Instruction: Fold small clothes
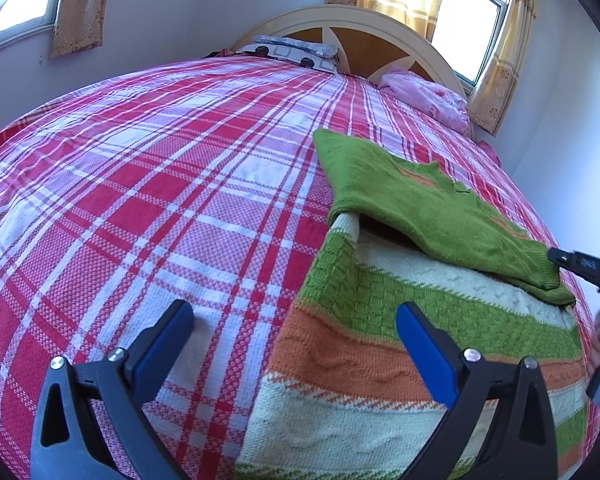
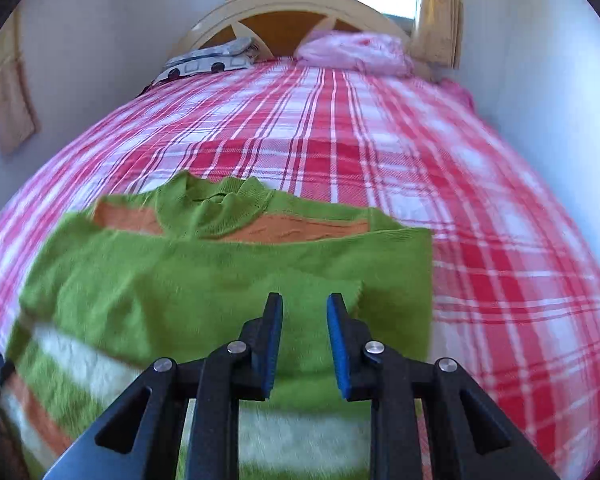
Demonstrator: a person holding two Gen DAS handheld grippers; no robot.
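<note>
A knitted sweater (image 1: 380, 320) in green, orange and cream stripes lies flat on the right part of the bed. Its green sleeve (image 1: 440, 216) is folded across the body; in the right wrist view the sleeve (image 2: 220, 280) lies below the collar (image 2: 216, 200). My left gripper (image 1: 294, 312) stands wide open just above the sweater's left edge, holding nothing. My right gripper (image 2: 304, 304) hovers over the folded sleeve with its jaws a little apart and no cloth between them. In the left wrist view the right gripper (image 1: 572, 262) shows at the sleeve's cuff end, a hand behind it.
The red and white plaid bed cover (image 1: 140, 184) spreads wide to the left of the sweater. A patterned pillow (image 1: 296, 50) and a pink bundle of cloth (image 1: 428, 96) lie by the cream headboard (image 1: 364, 24). White walls and curtained windows surround the bed.
</note>
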